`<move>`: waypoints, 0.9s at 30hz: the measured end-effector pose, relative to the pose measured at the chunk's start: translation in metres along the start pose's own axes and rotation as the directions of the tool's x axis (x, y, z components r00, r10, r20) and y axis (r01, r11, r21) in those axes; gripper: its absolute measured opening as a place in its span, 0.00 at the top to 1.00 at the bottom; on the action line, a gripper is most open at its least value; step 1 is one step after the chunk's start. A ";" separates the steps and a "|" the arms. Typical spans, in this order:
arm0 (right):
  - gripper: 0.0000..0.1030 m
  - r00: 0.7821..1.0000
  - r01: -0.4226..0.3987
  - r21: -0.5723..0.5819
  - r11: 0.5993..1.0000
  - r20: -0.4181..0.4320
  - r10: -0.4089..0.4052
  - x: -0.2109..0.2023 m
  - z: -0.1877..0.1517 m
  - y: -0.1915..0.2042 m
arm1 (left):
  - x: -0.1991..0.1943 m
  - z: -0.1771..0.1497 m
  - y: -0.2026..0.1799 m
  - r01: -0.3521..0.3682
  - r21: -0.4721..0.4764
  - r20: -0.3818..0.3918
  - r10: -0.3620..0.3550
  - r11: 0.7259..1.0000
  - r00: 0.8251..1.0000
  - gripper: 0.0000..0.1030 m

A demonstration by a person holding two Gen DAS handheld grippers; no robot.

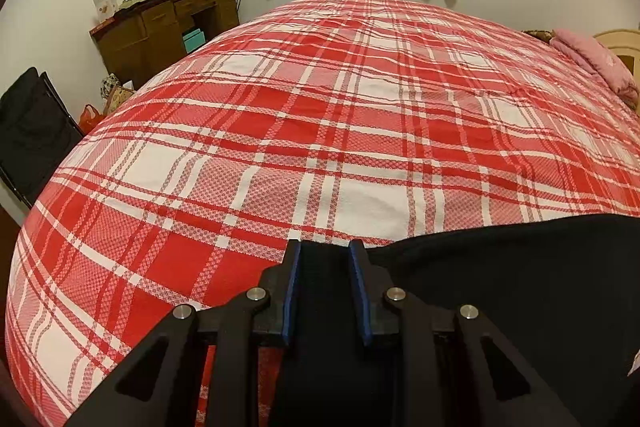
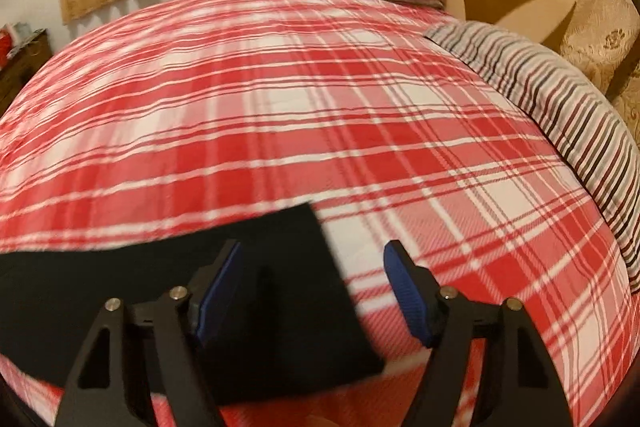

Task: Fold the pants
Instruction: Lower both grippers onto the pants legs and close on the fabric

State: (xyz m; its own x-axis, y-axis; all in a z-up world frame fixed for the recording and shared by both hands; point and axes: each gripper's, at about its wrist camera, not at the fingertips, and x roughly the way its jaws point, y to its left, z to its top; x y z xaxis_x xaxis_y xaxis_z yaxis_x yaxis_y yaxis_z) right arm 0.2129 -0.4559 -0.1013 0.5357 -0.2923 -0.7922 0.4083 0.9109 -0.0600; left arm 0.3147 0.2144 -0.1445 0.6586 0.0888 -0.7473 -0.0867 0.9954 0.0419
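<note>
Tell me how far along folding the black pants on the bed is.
Early stage. Done: the black pants lie flat on the plaid bedspread. In hand: the left gripper is closed on their fabric, while the right gripper is open above one end. Left: no fold shows yet.

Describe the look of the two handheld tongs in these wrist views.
Both the left tongs and right tongs match: matte black linkage arms with triangular cut-outs, round silver pivot pins, and flat blue ribbed pads lining the inner finger faces. No cables, markings or sleeves show.
</note>
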 end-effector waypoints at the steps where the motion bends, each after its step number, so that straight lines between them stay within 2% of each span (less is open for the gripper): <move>1: 0.28 1.000 -0.006 0.007 1.000 -0.006 0.006 0.007 0.003 -0.005 | 0.001 0.000 -0.001 -0.004 0.004 -0.002 0.004 1.000 1.000 0.76; 4: 0.28 0.998 -0.031 0.020 0.999 -0.048 0.032 0.027 0.009 -0.008 | 0.001 0.001 -0.002 -0.013 0.011 -0.005 0.013 1.000 1.000 0.76; 8: 0.28 0.989 -0.117 0.022 0.993 -0.092 0.118 0.038 0.011 -0.008 | 0.004 0.002 -0.005 -0.026 0.024 -0.014 0.026 0.999 1.000 0.76; 10: 0.30 0.988 -0.113 -0.006 0.994 -0.106 0.112 0.042 0.010 -0.002 | 0.006 0.004 -0.006 -0.032 0.031 -0.023 0.033 0.999 0.999 0.75; 11: 0.34 0.987 -0.120 -0.017 0.993 -0.107 0.117 0.042 0.011 0.000 | 0.006 0.004 -0.006 -0.033 0.033 -0.025 0.034 0.999 0.999 0.75; 13: 0.61 0.984 -0.151 -0.026 0.988 -0.103 0.148 0.043 0.013 0.001 | 0.007 0.006 -0.006 -0.027 0.036 -0.028 0.028 0.999 0.999 0.76; 15: 0.74 0.981 -0.172 -0.046 0.984 -0.103 0.166 0.042 0.015 0.004 | 0.005 0.007 -0.005 -0.015 0.031 -0.024 0.015 0.999 1.000 0.80; 16: 0.79 0.982 -0.167 -0.062 0.984 -0.100 0.160 0.041 0.015 0.007 | 0.003 0.007 -0.005 -0.003 0.032 -0.018 0.004 0.999 1.000 0.87; 17: 0.81 0.983 -0.162 -0.074 0.984 -0.096 0.155 0.039 0.015 0.009 | 0.000 0.007 -0.006 0.002 0.041 -0.005 -0.002 0.999 1.000 0.87; 19: 0.86 0.986 -0.157 -0.097 0.983 -0.072 0.150 0.033 0.015 0.013 | -0.006 0.008 -0.007 -0.001 0.043 0.016 0.000 0.999 1.000 0.87; 22: 0.87 0.987 -0.159 -0.124 0.979 0.008 0.161 0.014 0.014 0.017 | -0.015 0.008 -0.002 0.019 0.025 0.054 -0.021 0.999 0.998 0.88; 27: 0.88 0.962 -0.203 -0.141 0.969 0.154 0.224 -0.028 0.013 0.016 | -0.022 0.007 0.010 0.077 -0.037 0.094 -0.074 0.996 0.993 0.88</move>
State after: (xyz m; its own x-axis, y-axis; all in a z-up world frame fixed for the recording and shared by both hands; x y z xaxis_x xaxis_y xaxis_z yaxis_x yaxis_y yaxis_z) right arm 0.2141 -0.4370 -0.0723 0.7211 -0.1218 -0.6821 0.1827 0.9830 0.0176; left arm 0.3042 0.2228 -0.1228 0.7305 0.0184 -0.6827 -0.0631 0.9972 -0.0407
